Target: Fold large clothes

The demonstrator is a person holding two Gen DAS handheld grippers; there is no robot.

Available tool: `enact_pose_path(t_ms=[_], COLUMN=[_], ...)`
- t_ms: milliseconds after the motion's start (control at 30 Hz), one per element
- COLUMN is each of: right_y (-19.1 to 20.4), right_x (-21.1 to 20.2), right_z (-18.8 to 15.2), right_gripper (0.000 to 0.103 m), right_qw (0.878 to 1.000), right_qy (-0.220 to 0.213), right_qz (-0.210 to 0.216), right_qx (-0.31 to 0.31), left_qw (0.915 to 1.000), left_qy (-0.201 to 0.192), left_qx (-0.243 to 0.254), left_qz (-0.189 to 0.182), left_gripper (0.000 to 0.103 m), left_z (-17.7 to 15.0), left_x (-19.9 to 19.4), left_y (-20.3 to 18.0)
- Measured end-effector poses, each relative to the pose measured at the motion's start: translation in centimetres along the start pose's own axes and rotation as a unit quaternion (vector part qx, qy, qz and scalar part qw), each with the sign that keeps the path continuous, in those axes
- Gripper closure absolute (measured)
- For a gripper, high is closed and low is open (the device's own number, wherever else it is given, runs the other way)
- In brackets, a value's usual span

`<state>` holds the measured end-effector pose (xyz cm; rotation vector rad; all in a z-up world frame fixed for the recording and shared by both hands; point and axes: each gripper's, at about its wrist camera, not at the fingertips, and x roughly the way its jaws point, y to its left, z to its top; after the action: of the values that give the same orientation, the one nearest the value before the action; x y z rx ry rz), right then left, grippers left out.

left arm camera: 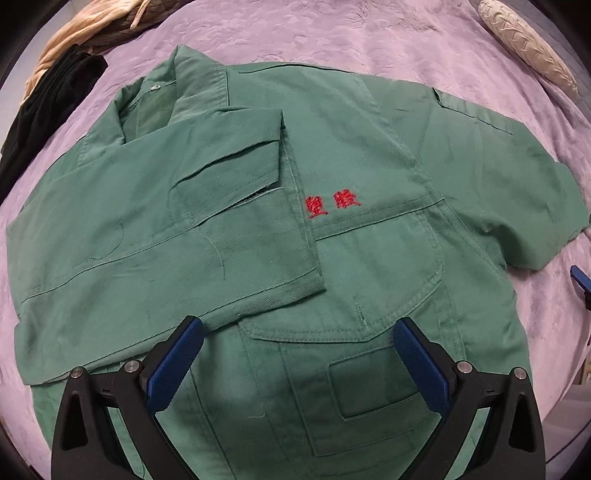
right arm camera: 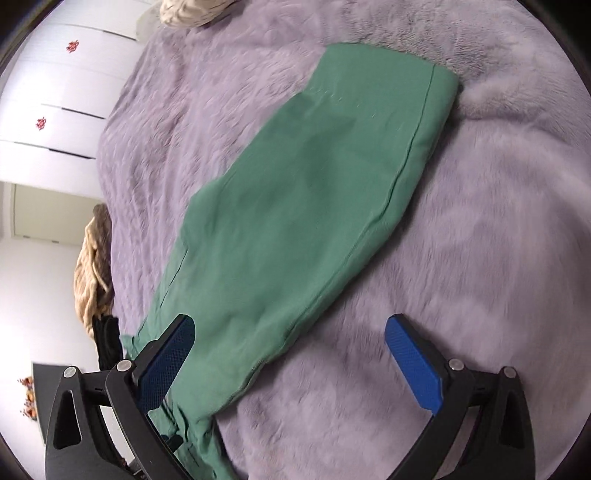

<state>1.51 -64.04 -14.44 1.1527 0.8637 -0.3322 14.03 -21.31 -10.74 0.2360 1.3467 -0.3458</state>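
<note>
While one sleeve is already laid across the chest of the green jacket, the other sleeve lies stretched out flat on the bed, so the fold is judged about half done. Both the left gripper and the right gripper stand wide with nothing between the pads. Risks: the right gripper pinching the fluffy purple blanket along with the sleeve cuff, or grabbing one layer only so the sleeve twists; dragging could also pull the folded sleeve off the chest. The soft, lumpy blanket gives no firm edge to press against. Beige bedding and a black garment sit near the collar and could snag. White cupboard doors beyond.
</note>
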Motion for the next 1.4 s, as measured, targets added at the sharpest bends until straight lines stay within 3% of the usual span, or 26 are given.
enact_pose_path(t_ms=[200,300,367,400,433,533,700,833,933,1000,1100,1267,1400], right_y=[0.5,-0.2,-0.7,-0.9,-0.9,0.1,4.1,8.4,12.0,15.4,19.9,27.2,31.3], right_x=[0.7,0.4,0.6,0.9,1.2,0.8,-0.5,-1.1,-1.2,-0.9,-0.1,3.2,8.4], right_z=[3.3,4.9,5.3,5.6,5.8,5.6,5.1,4.0,2.4,0.8,-2.1,-8.6,-15.7], right_gripper=[0.000,0.001,0.024,0.069,0.095,0.096,0.096,0.096,0.096,0.096,0.096,0.096,0.096], right_qw=[0.999,0.995,0.990,0.989,0.988,0.989,0.984,0.976,0.968,0.961,0.948,0.928,0.913], right_qy=[-0.037,-0.058,-0.055,-0.043,-0.035,-0.039,-0.034,-0.018,-0.002,0.012,0.036,0.080,0.143], right_qz=[0.014,0.050,0.069,0.073,0.083,0.099,0.165,0.217,0.248,0.267,0.293,0.312,0.310], right_qx=[0.012,0.072,0.107,0.123,0.128,0.100,0.052,0.006,-0.034,-0.070,-0.116,-0.189,-0.221], left_qw=[0.9997,0.9995,0.9993,0.9993,0.9992,0.9987,0.9971,0.9956,0.9945,0.9958,0.9956,0.9947,0.9933], left_qy=[-0.012,-0.022,-0.029,-0.031,-0.033,-0.040,-0.053,-0.053,-0.058,-0.056,-0.067,-0.090,-0.088], left_qx=[-0.019,-0.022,-0.016,-0.013,-0.010,-0.004,0.015,0.077,0.087,0.053,0.017,-0.036,-0.075], left_qz=[-0.005,-0.011,-0.016,-0.016,-0.019,-0.032,-0.052,0.009,-0.008,-0.050,-0.064,-0.034,0.002], left_gripper=[0.000,0.000,0.000,0.000,0.000,0.000,0.000,0.000,0.000,0.000,0.000,0.000,0.000], left_z=[2.0,4.0,5.0,5.6,6.1,6.5,7.3,7.4,7.8,7.8,7.8,6.7,4.5], left_x=[0.2,0.5,0.6,0.8,1.0,1.9,2.6,5.1,4.5,3.3,1.5,-1.3,-2.0], left_y=[-1.1,-2.3,-3.2,-4.2,-4.9,-6.4,-9.1,-12.3,-12.3,-10.2,-6.7,1.3,6.7])
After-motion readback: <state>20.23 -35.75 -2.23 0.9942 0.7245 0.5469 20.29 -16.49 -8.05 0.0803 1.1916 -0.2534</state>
